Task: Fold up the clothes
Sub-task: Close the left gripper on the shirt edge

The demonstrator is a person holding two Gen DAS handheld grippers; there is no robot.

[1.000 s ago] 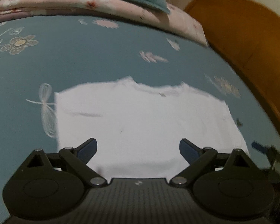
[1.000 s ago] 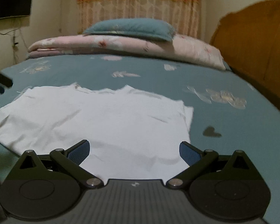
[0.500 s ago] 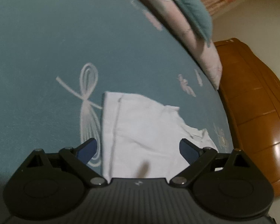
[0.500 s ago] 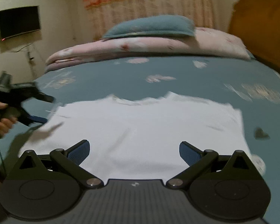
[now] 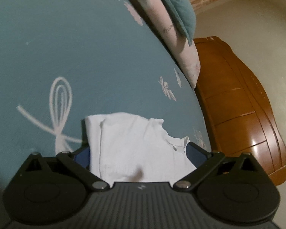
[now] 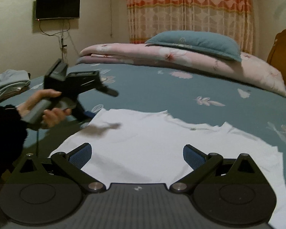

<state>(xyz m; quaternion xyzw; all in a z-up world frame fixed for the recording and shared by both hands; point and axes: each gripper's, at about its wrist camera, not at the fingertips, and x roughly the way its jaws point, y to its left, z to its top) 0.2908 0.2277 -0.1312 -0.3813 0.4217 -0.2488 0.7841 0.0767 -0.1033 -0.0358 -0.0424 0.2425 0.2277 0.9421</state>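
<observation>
Holding both tongs wide open, we grasp nothing: left tongs straddle the white shirt's corner, right tongs hover over it on the bed.

Left wrist close over shirt corner, right wrist low, both sharing bed

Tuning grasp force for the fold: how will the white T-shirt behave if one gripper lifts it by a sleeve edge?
Likely floppy: the white T-shirt lies flat with soft wrinkles on the bedsheet, so it should drape. Probably light, thin fabric. The left gripper, open around the sleeve, may drag the rest along.
</observation>
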